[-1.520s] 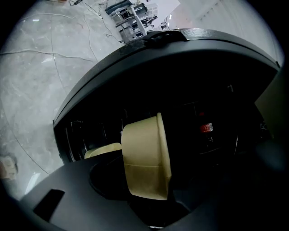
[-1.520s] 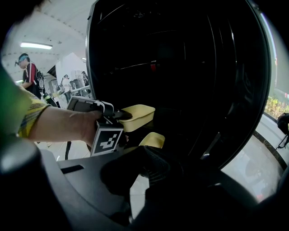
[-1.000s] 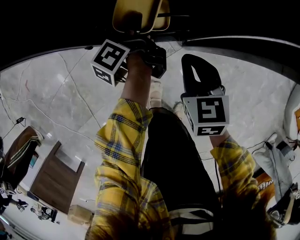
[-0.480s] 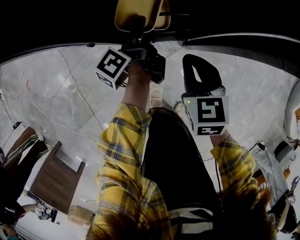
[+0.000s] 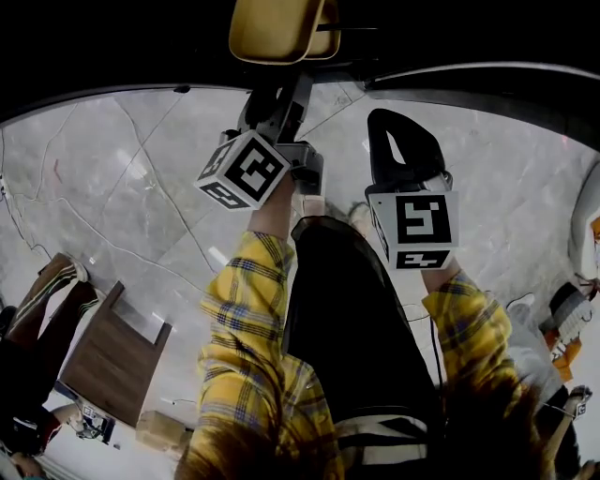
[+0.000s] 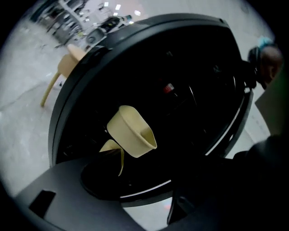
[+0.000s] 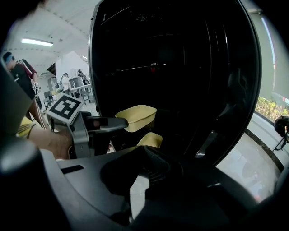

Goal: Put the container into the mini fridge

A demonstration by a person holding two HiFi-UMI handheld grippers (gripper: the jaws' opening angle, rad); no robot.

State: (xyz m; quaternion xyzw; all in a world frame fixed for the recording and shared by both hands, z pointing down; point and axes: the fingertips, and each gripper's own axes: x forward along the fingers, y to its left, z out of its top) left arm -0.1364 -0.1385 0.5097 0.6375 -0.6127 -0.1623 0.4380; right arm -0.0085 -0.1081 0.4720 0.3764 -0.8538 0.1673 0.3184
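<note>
While the person stands on the pale marble floor, the head view shows both yellow plaid sleeves reaching forward to the black mini fridge at the far edge. The left gripper points into the dark opening with its two fingers spread. The yellow container lies just beyond their tips, inside the fridge. From here I cannot tell whether a tip touches it. The right gripper hangs to the right and nearer, outside the opening, its black fingers drawn together at the tips.

From the left gripper view, the jaws stand released, one low at the left and one low at the right, with bare floor showing in the gap. The container sits farther in, within the dark interior, and neither jaw grips it. A yellow glint just under it looks like its reflection. A tan chair stands far off at the left.

From the right gripper view, the jaws are clenched on nothing. Beyond them the fridge stands open, with the container low in its interior, left of centre. One finger of the left gripper ends just beside the container's near rim. People stand in the distance at the left.
</note>
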